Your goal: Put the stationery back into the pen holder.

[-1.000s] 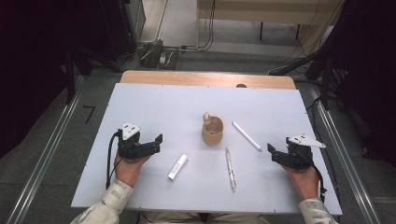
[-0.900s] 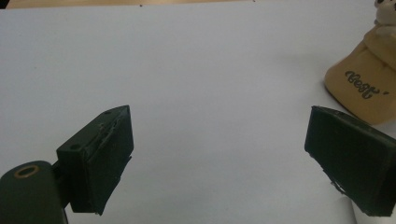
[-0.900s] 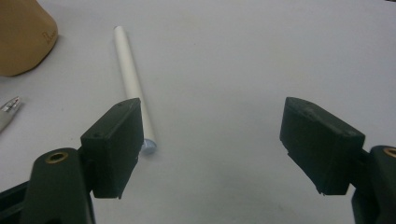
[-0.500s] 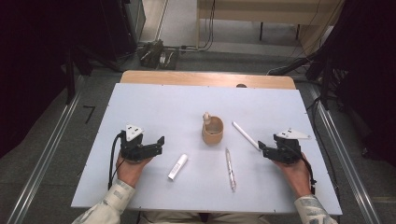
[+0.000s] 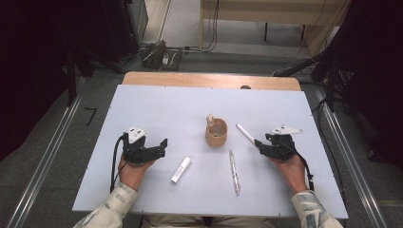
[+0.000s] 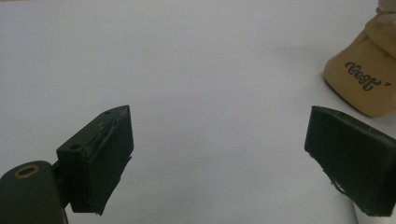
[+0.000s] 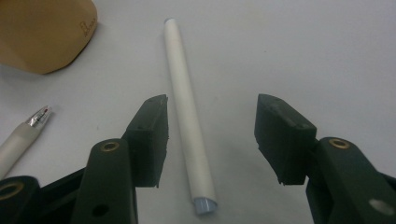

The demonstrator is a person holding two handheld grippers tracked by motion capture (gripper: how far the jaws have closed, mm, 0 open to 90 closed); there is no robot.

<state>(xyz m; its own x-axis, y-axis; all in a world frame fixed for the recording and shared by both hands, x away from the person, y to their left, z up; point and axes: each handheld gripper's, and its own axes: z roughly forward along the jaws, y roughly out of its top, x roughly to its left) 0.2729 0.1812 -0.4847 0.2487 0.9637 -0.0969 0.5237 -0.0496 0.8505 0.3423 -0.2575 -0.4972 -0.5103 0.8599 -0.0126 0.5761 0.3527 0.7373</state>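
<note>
Right gripper [image 7: 210, 135] straddles the white pen [image 7: 187, 112], jaws apart, just closing, not yet pressing it. Pen's long axis runs along the jaws. Left gripper [image 6: 217, 149] gapes empty.

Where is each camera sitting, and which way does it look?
High view: above the person's side, looking forward and down on the table; forearms, hands and both tools show.
Left gripper view: rides the left tool, jaws wide, facing the tan cup.
Right gripper view: rides the right tool, jaws around the white stick.
All three views share the cup.
</note>
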